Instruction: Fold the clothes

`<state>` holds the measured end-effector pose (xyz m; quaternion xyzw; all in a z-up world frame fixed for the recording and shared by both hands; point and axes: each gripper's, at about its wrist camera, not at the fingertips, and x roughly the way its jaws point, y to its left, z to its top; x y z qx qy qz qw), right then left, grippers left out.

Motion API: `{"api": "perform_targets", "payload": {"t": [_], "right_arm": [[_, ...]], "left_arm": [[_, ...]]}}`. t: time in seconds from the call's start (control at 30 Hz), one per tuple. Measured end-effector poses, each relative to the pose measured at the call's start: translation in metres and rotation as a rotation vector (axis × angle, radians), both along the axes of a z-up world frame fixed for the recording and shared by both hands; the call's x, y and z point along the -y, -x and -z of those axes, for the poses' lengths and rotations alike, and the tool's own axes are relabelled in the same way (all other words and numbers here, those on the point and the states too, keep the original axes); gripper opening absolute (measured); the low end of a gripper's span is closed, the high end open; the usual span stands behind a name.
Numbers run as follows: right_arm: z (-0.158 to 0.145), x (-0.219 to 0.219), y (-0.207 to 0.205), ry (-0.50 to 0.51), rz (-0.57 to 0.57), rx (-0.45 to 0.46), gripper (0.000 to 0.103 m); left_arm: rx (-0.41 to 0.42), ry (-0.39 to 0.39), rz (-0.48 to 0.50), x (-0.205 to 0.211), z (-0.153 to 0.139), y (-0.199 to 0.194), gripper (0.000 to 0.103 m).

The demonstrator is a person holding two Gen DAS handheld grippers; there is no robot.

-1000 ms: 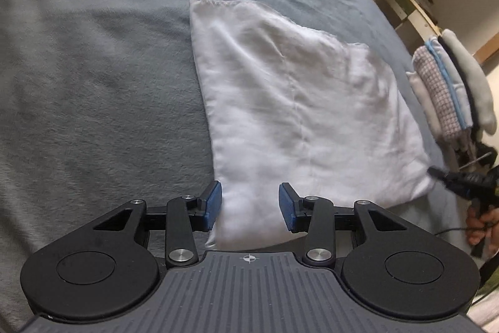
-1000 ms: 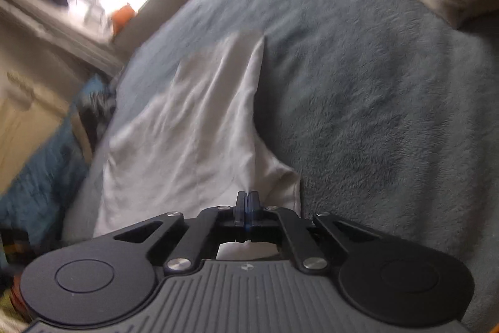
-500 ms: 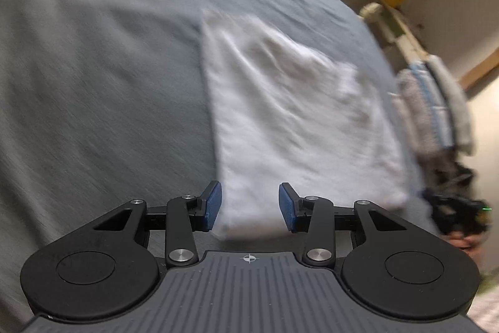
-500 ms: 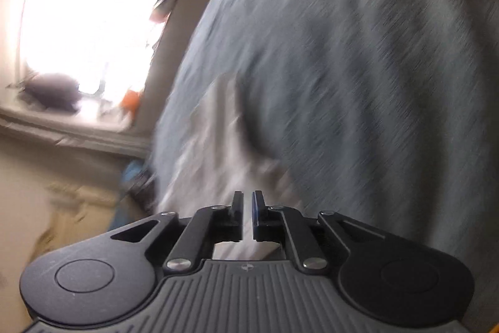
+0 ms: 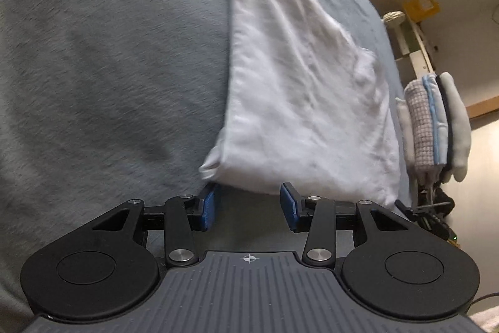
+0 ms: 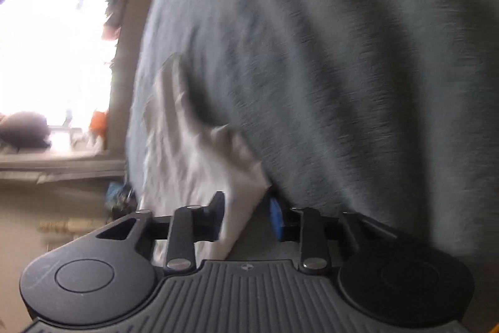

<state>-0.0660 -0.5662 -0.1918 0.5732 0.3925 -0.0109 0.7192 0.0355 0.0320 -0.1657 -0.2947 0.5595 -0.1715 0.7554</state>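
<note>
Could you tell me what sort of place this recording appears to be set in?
Most likely a bedroom at home: a white garment lies on a grey fleecy blanket, folded clothes are stacked at the edge, and a bright window is nearby.

A folded white cloth (image 5: 299, 102) lies mid-frame on the grey bed (image 5: 109, 67); the left gripper (image 5: 248, 208) gapes just below its near edge (nothing held).

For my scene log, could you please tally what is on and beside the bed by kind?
White garment on the bed: 1
Grey blanket: 1
Stack of folded clothes beside the bed: 1
Handheld grippers, both open: 2, left gripper, right gripper
Total: 5
</note>
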Motion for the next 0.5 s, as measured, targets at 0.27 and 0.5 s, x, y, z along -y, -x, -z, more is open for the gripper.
{"api": "perform_targets", "payload": {"t": [0.27, 0.5], "right_arm": [[-0.068, -0.029, -0.007, 0.277, -0.244, 0.167, 0.031], [-0.038, -0.091, -0.055, 0.204, -0.468, 0.183, 0.030]], "left_arm": [[0.246, -0.235, 0.183, 0.002, -0.080, 0.002, 0.042], [0.307, -0.197, 0.334, 0.060, -0.051, -0.014, 0.033]]}}
